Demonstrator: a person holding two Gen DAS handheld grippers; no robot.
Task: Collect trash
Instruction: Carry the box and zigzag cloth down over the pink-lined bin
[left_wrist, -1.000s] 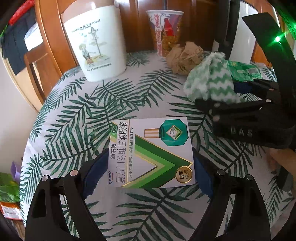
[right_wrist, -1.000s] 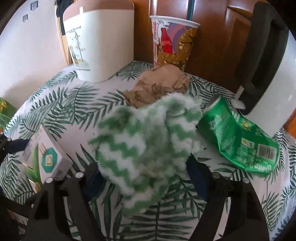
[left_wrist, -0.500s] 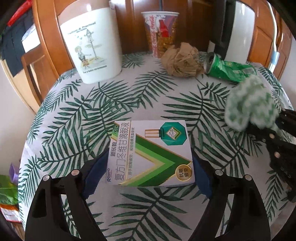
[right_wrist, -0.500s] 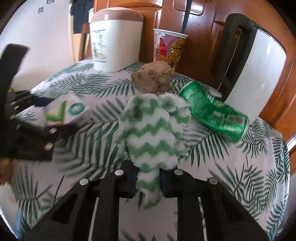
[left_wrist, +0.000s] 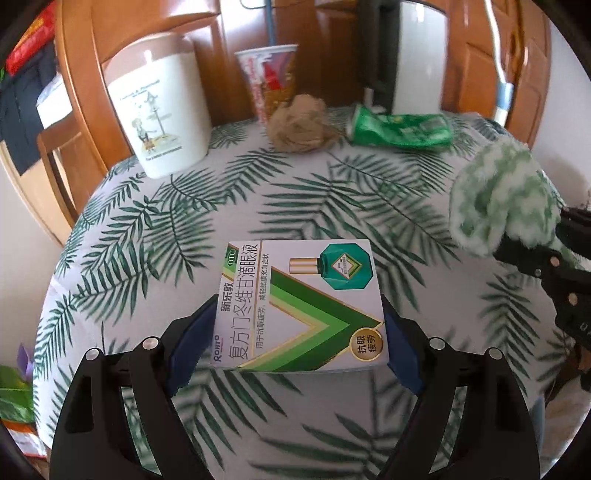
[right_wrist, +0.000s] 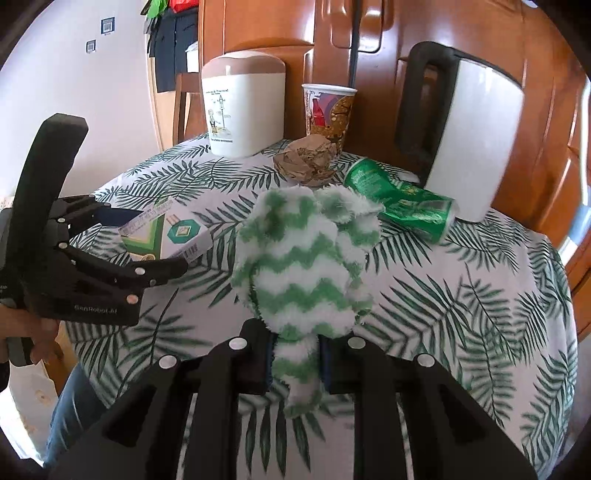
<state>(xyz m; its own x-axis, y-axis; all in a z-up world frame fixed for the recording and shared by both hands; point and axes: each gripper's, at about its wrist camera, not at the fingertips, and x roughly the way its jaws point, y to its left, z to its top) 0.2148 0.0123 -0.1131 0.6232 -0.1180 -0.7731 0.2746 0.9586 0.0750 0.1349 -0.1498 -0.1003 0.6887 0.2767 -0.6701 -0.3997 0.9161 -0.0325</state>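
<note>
My left gripper (left_wrist: 297, 332) is shut on a white-and-green eye-drop box (left_wrist: 301, 302) and holds it above the leaf-print table (left_wrist: 184, 206); the box also shows in the right wrist view (right_wrist: 166, 234). My right gripper (right_wrist: 295, 354) is shut on a green-and-white zigzag cloth (right_wrist: 306, 258), lifted over the table; the cloth shows at the right of the left wrist view (left_wrist: 502, 199). A crumpled brown paper ball (left_wrist: 299, 123) and a crushed green can (left_wrist: 400, 127) lie at the table's back. A white lidded bin (left_wrist: 159, 110) stands back left.
A paper Coca-Cola cup (right_wrist: 328, 112) with a straw stands behind the paper ball. A white kettle with a black handle (right_wrist: 465, 136) stands back right. Wooden chairs and cabinets surround the table. The left gripper body (right_wrist: 74, 266) shows at the left of the right wrist view.
My right gripper closed on the cloth, lifted it and pulled back to the right, away from the can and paper ball. My left gripper kept the box, shifting slightly.
</note>
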